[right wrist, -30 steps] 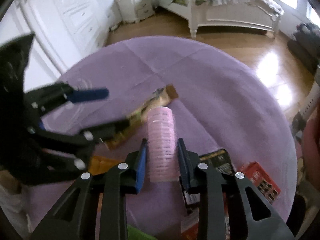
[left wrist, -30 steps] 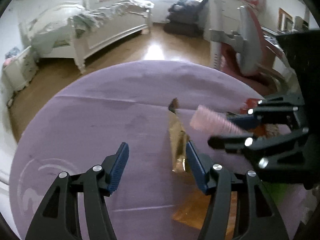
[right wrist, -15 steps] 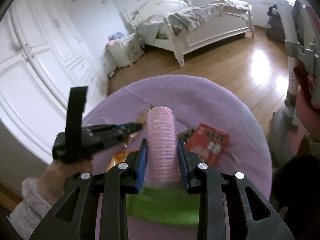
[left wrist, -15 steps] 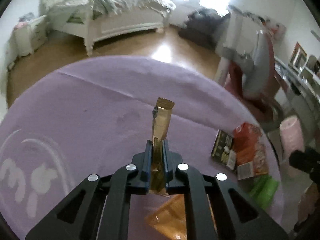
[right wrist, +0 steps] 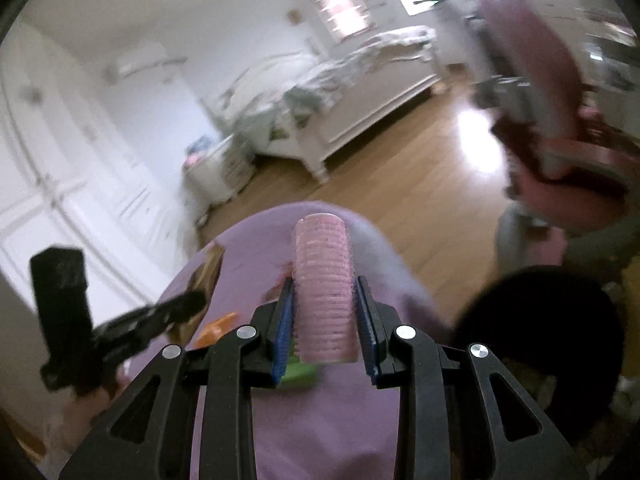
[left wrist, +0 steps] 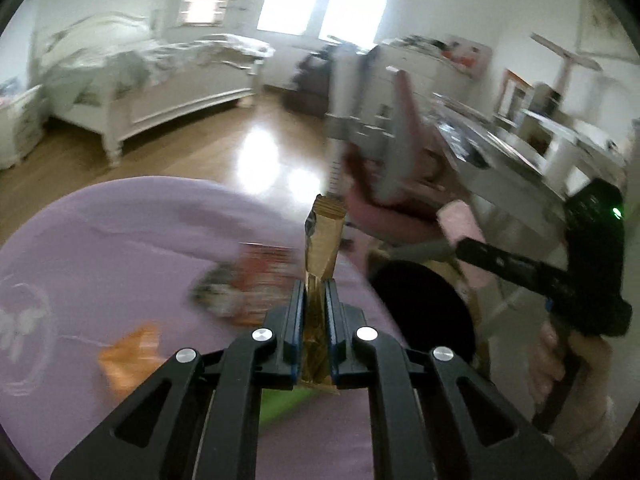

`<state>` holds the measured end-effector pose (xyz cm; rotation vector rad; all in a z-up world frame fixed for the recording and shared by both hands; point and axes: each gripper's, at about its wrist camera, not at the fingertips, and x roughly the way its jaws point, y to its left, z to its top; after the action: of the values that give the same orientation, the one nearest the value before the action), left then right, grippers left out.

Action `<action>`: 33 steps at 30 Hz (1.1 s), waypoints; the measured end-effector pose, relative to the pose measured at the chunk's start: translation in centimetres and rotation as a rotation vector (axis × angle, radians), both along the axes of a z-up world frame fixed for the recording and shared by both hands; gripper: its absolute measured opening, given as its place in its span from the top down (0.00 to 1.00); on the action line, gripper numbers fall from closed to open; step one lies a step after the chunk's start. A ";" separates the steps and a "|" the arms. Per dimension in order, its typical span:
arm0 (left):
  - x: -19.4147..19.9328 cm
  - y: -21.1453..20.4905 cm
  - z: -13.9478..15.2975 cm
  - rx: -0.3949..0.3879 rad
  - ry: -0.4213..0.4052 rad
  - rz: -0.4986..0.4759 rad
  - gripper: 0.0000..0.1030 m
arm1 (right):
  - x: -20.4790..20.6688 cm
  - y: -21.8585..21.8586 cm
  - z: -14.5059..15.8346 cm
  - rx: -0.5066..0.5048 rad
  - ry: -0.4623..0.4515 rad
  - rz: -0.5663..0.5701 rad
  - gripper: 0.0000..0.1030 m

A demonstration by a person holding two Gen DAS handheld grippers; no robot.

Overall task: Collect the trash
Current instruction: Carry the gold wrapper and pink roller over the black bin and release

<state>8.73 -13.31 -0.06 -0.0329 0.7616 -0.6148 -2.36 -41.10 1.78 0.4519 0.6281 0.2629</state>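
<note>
My left gripper (left wrist: 315, 292) is shut on a gold snack wrapper (left wrist: 322, 240) that stands up between its blue pads, lifted over the right edge of the round purple table (left wrist: 100, 240). My right gripper (right wrist: 325, 292) is shut on a pink hair roller (right wrist: 323, 280), held upright above the table's near right side. In the left wrist view the roller (left wrist: 464, 226) and the right gripper (left wrist: 480, 254) hang over a round black bin (left wrist: 420, 304) beside the table. From the right wrist camera the left gripper (right wrist: 192, 300) with the gold wrapper (right wrist: 208, 270) is at the left.
On the table lie an orange wrapper (left wrist: 128, 356), a red packet (left wrist: 264, 268), a dark packet (left wrist: 216, 292) and a green wrapper (left wrist: 288, 398). The black bin (right wrist: 536, 328) sits right of the table. A red chair (right wrist: 560, 120), a white bed (left wrist: 152, 80) and wood floor lie beyond.
The left gripper closed on the gold wrapper and lifted it toward the table's right edge. The right gripper carried the pink roller off to the right, over the black bin.
</note>
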 end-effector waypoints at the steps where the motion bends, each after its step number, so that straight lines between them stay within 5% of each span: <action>1: -0.1 -1.3 -0.2 -0.004 0.003 -0.019 0.89 | -0.6 -1.6 -0.3 0.007 0.006 -0.030 0.71; 11: -1.5 -13.6 -3.7 -0.024 0.082 -0.178 0.89 | -4.2 -11.4 -3.7 0.033 0.046 -0.226 0.71; 27: -1.3 -17.8 -6.2 0.043 0.132 -0.221 0.86 | -3.9 -13.2 -6.7 0.066 0.109 -0.265 0.71; 29: -1.2 -18.3 -6.4 0.058 0.141 -0.219 0.79 | -3.7 -13.4 -6.9 0.068 0.122 -0.270 0.70; 31: -1.3 -18.5 -6.5 0.069 0.132 -0.203 0.46 | -3.8 -13.7 -7.1 0.080 0.129 -0.286 0.58; 33: -1.6 -18.1 -6.0 0.063 0.095 -0.180 0.25 | -4.2 -13.8 -6.9 0.092 0.120 -0.308 0.38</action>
<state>7.10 -31.44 -6.10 0.0661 0.8818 -0.7641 -6.60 -54.94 -5.10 0.6485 0.6554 -0.0286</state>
